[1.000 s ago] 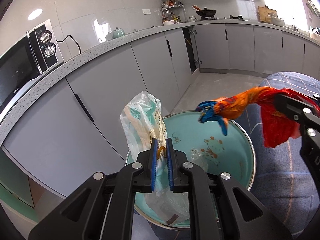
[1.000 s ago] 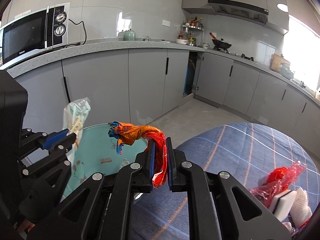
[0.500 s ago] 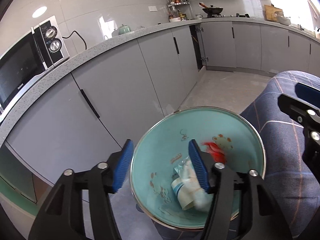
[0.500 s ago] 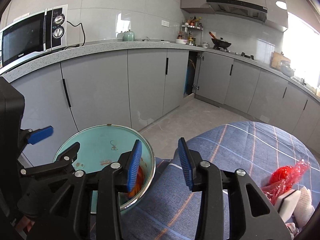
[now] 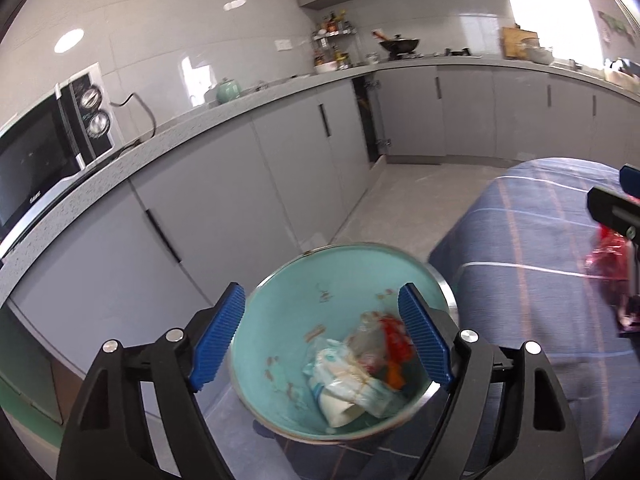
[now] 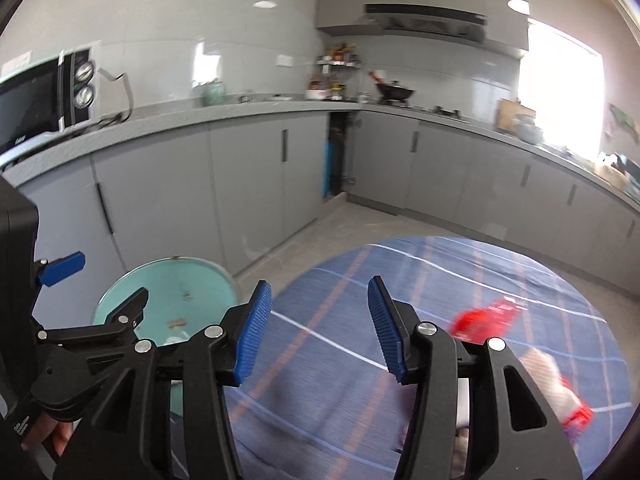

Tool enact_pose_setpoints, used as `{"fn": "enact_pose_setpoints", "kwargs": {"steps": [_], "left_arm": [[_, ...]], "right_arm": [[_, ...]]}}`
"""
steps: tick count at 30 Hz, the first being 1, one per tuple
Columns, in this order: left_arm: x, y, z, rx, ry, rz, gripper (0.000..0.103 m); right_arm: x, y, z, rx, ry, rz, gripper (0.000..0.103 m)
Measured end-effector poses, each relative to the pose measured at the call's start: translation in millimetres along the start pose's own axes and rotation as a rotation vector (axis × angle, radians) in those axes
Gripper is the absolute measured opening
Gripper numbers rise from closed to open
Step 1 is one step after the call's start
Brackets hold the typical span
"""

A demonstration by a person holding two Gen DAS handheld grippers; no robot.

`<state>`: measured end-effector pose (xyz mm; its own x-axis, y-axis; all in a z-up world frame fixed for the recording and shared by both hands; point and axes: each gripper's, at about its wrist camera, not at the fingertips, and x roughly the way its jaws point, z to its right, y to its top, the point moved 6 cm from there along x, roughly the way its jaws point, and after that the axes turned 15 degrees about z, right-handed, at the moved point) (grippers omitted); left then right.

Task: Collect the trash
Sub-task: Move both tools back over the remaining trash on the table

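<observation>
Crumpled white and red wrappers lie inside the round teal metal-rimmed bin, gathered there as trash. Above it the left gripper hangs with jaws spread, empty. Over the blue plaid tablecloth, the right gripper, likewise spread, faces the remaining red plastic wrapper.

A microwave with two dials sits at the left edge of the frame on a speckled grey countertop, its black cord looping up the tiled wall. Grey cabinets with dark vertical handles run below the counter. At upper centre, a black wok stands beneath a range hood, beside a small rack of bottles.
</observation>
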<state>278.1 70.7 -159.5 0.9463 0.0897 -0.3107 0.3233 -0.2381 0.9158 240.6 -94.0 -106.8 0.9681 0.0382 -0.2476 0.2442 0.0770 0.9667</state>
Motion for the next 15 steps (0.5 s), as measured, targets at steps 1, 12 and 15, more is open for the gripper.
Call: {"fn": "enact_pose_setpoints", "kwargs": {"steps": [1,12,15], "left_arm": [[-5.0,3.0,8.8,0.001,-0.023,0.008,0.078],[-57.7,24.9,120.4,0.086,-0.236,0.095,0.086],[-74.1,25.6,155.2,0.112,-0.302,0.112,0.087]], "right_arm": [[-8.3,0.3,11.5,-0.004,-0.027,0.007,0.052],[-92.1,-32.9,140.9,0.035,-0.307,-0.003,0.059],[-115.1,-54.3,176.8,0.057,-0.401,-0.042,0.059]]}}
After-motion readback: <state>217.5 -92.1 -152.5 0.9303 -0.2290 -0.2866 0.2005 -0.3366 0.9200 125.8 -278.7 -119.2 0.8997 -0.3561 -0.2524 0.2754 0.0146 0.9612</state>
